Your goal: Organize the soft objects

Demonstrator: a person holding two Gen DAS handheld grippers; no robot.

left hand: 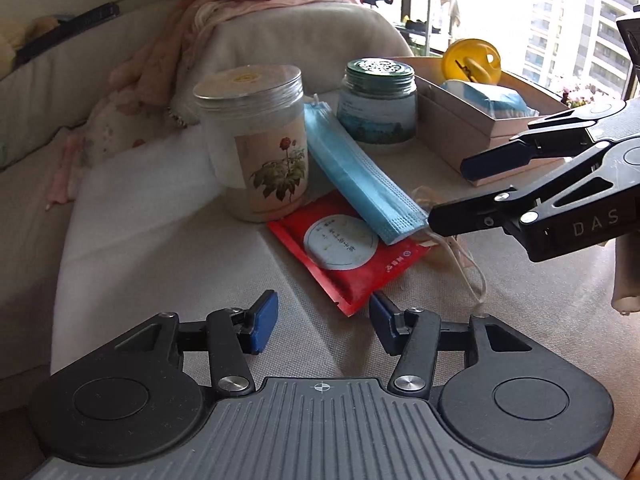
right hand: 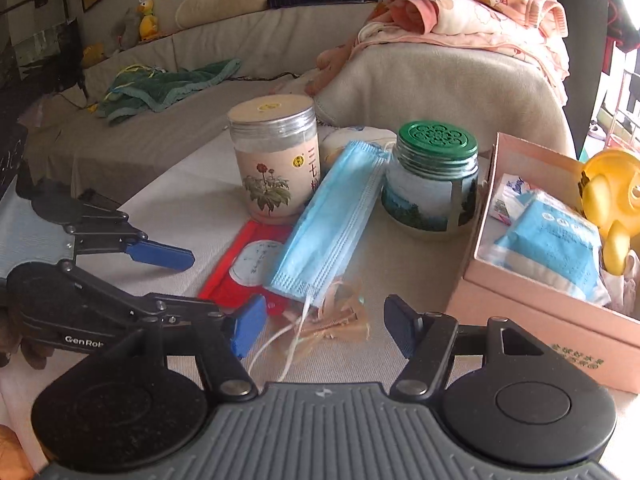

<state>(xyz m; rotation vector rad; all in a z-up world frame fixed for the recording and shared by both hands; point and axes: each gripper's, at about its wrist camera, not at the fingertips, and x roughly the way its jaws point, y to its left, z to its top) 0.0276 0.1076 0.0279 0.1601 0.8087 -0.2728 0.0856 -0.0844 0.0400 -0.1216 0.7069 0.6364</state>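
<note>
A blue face mask (left hand: 360, 172) lies between two jars, its lower end on a red packet (left hand: 348, 256); both also show in the right wrist view, the mask (right hand: 328, 232) and the packet (right hand: 240, 268). The mask's white ear loops (right hand: 296, 340) trail toward my right gripper (right hand: 324, 328), which is open and empty just short of them. My left gripper (left hand: 324, 320) is open and empty at the packet's near corner. The right gripper (left hand: 452, 192) also shows in the left wrist view, open beside the mask's end.
A flower-label jar (left hand: 260, 140) and a green-lid jar (left hand: 376, 100) stand behind the mask. A pink box (right hand: 540, 312) at the right holds a blue tissue pack (right hand: 552, 244) and a yellow toy (right hand: 612, 208). A pink blanket (right hand: 480, 12) drapes the sofa arm.
</note>
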